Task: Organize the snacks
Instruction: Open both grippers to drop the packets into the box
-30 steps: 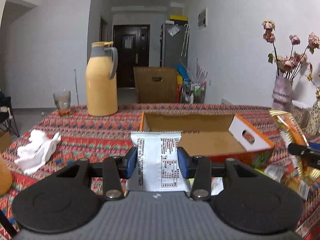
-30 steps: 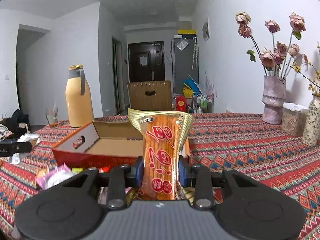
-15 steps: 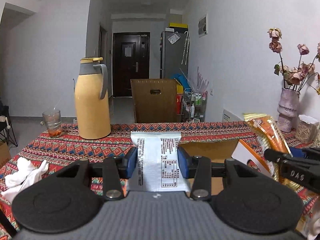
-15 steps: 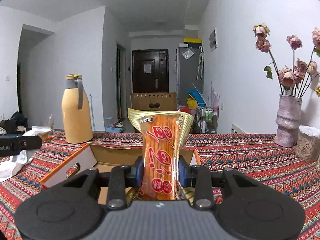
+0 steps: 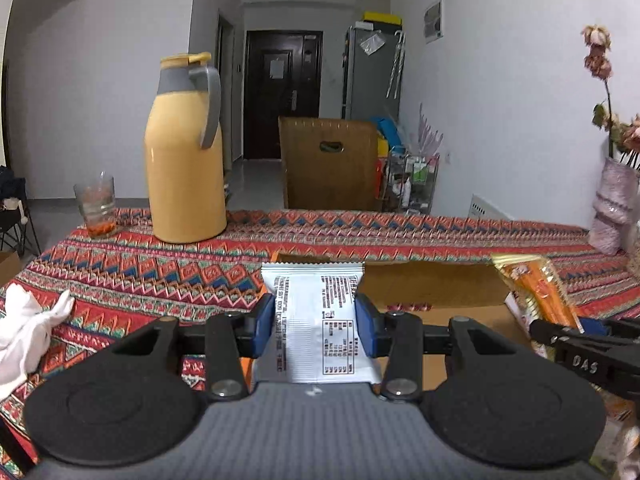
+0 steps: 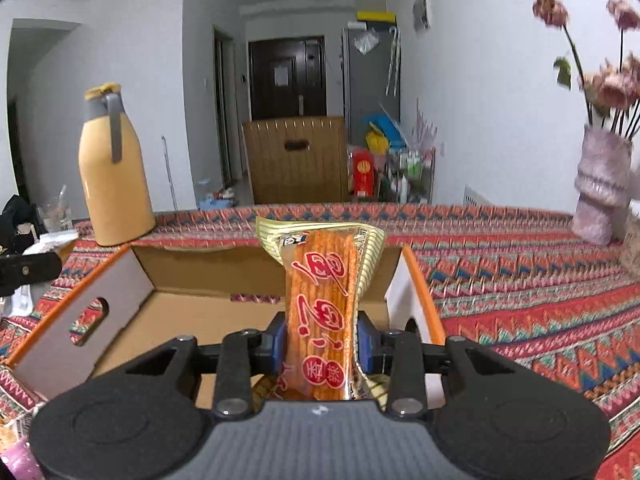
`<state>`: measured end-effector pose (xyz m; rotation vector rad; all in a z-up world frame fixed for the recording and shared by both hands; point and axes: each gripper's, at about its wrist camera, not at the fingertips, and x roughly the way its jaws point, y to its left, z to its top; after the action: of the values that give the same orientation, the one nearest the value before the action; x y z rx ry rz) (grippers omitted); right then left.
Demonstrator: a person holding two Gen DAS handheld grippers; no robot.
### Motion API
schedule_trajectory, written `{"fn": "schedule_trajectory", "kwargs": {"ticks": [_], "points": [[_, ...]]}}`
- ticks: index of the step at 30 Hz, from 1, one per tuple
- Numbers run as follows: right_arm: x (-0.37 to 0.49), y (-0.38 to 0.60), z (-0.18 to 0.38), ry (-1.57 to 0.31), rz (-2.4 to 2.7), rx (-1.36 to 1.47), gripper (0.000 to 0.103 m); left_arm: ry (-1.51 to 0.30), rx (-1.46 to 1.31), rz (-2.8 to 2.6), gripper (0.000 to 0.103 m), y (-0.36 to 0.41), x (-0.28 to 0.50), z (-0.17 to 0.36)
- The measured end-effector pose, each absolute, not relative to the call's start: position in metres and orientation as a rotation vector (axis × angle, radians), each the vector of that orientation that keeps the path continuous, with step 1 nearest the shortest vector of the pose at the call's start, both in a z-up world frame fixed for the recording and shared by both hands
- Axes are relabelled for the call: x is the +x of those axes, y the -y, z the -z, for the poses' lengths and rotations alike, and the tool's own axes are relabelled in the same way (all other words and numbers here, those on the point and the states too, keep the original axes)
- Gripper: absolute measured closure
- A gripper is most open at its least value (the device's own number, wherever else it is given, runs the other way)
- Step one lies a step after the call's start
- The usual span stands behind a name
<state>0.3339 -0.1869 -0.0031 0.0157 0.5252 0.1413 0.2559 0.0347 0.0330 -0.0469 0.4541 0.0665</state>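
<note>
My left gripper (image 5: 314,330) is shut on a white snack packet (image 5: 316,320) with black print, held over the left end of an open cardboard box (image 5: 436,284). My right gripper (image 6: 320,344) is shut on an orange and gold snack packet (image 6: 322,300) with red characters, held upright over the box (image 6: 192,312), whose floor looks bare. The right gripper and its packet (image 5: 536,292) show at the right of the left wrist view. The left gripper's tip (image 6: 28,270) shows at the left edge of the right wrist view.
A patterned red tablecloth (image 5: 360,236) covers the table. A yellow thermos jug (image 5: 186,152) and a glass (image 5: 96,204) stand at the far left, white cloth (image 5: 24,328) near left, a pink vase (image 6: 600,188) at far right. Loose snack packets (image 6: 16,456) lie left of the box.
Both grippers have moved forward over the open box with their packets still held. The box now lies directly under both views and the thermos looks nearer.
</note>
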Motion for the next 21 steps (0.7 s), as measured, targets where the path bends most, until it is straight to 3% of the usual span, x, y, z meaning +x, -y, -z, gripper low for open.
{"fn": "schedule_trajectory", "kwargs": {"ticks": [4,6,9,11,21], "points": [[0.339,0.187,0.011,-0.548,-0.127,0.008,0.066,-0.498,-0.052,-0.052,0.054,-0.035,0.264,-0.022],[0.342,0.187,0.014,-0.558,-0.097,0.000,0.049,-0.493,-0.056,-0.045,0.025,-0.037,0.262,-0.021],[0.337,0.193,0.012,-0.546,-0.079,0.024,0.028,-0.448,-0.067,-0.062,0.000,-0.038,0.252,-0.024],[0.332,0.201,0.009,-0.528,-0.082,0.061,0.001,-0.425,-0.075,-0.054,0.000,-0.037,0.244,-0.027],[0.314,0.205,-0.003,-0.474,-0.104,0.082,0.000,-0.395,-0.065,-0.053,0.000,-0.030,0.231,-0.038]]}}
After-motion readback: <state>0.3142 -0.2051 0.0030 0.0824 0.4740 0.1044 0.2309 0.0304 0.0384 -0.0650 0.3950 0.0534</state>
